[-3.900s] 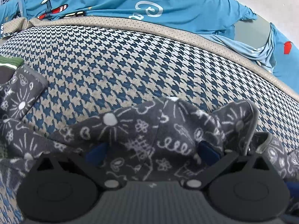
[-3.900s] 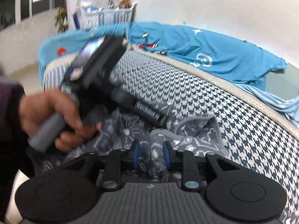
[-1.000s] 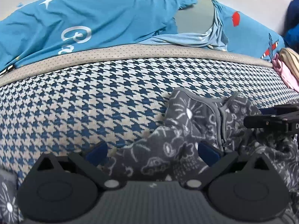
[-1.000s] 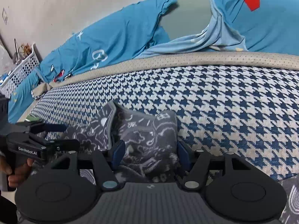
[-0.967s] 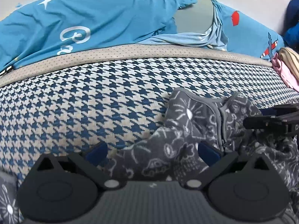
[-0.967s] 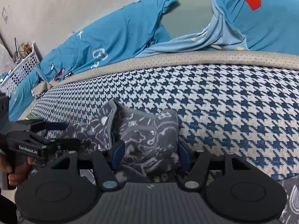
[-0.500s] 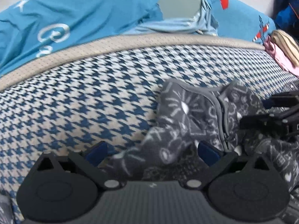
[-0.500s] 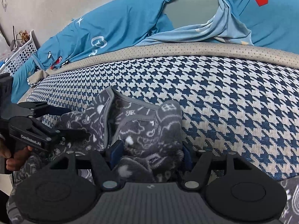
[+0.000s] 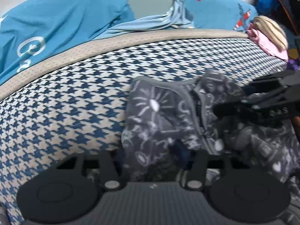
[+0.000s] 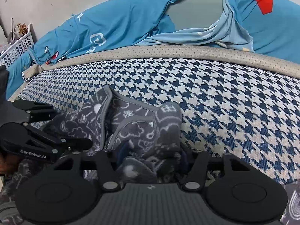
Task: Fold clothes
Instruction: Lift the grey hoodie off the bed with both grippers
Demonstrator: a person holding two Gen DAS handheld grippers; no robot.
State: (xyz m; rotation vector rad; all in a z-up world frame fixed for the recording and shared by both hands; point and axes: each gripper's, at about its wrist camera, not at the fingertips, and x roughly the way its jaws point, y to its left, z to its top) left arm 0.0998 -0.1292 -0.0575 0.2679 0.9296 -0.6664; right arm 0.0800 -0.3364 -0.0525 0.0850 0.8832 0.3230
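- The grey jacket [image 9: 165,112] lies bunched on the houndstooth bed [image 9: 65,103], its zip running away from both cameras, collar at the far end.
- The left gripper [image 9: 150,155] sits at the near left side of the bunch. Its jaws have just been closing, with a fold of fleece between them; the blur hides whether the pads press on it.
- The right gripper [image 10: 150,157] sits just beside, on the zip's right. Its jaws have just been closing and pinch a thick roll of fleece.
- Both point steeply down, side by side at the jacket's near edge, so either lifts as readily.
- Blue bedding [image 10: 121,18] lies behind, well apart.
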